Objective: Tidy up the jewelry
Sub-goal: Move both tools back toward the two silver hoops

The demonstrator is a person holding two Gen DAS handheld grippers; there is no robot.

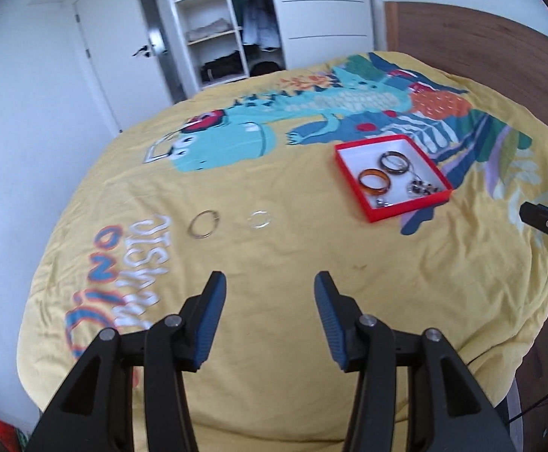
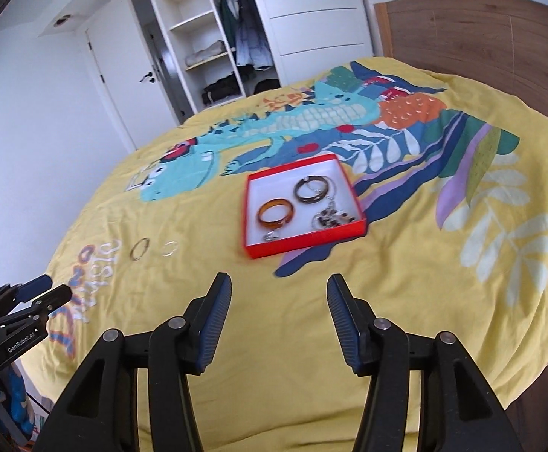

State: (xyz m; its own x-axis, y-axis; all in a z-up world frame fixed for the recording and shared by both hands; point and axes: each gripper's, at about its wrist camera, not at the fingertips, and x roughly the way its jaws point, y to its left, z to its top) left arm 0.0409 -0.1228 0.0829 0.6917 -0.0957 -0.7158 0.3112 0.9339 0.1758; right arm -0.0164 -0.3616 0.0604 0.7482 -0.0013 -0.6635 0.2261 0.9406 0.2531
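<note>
Yellow cotton bedspread (image 2: 386, 301) printed with a turquoise dinosaur covers the bed and serves as the work surface, soft enough that small pieces stay where they are laid. At the left, near the white lettering, lie two thin rings side by side but apart: a dull metal hoop (image 1: 203, 225) and a paler, almost clear one (image 1: 259, 220). They sit flat outside any container, so they read as the pieces not yet sorted. Further right stands the shallow red cardboard box with a white floor (image 2: 253, 250), the likely collecting place. Inside it rest an amber resin bangle (image 2: 275, 214), a dark tortoiseshell bangle (image 2: 311, 190), and a tangle of silver chain and dark beads (image 2: 332, 218) toward its near right corner.

Both claws hang above the near edge of the bed, pointing down at it. The left gripper (image 1: 270, 290) is spread with nothing between its blue pads, roughly in line with the two loose rings. The right gripper (image 2: 279, 292) is also spread and empty, facing the box. My judgement: the rings go into the box next.
</note>
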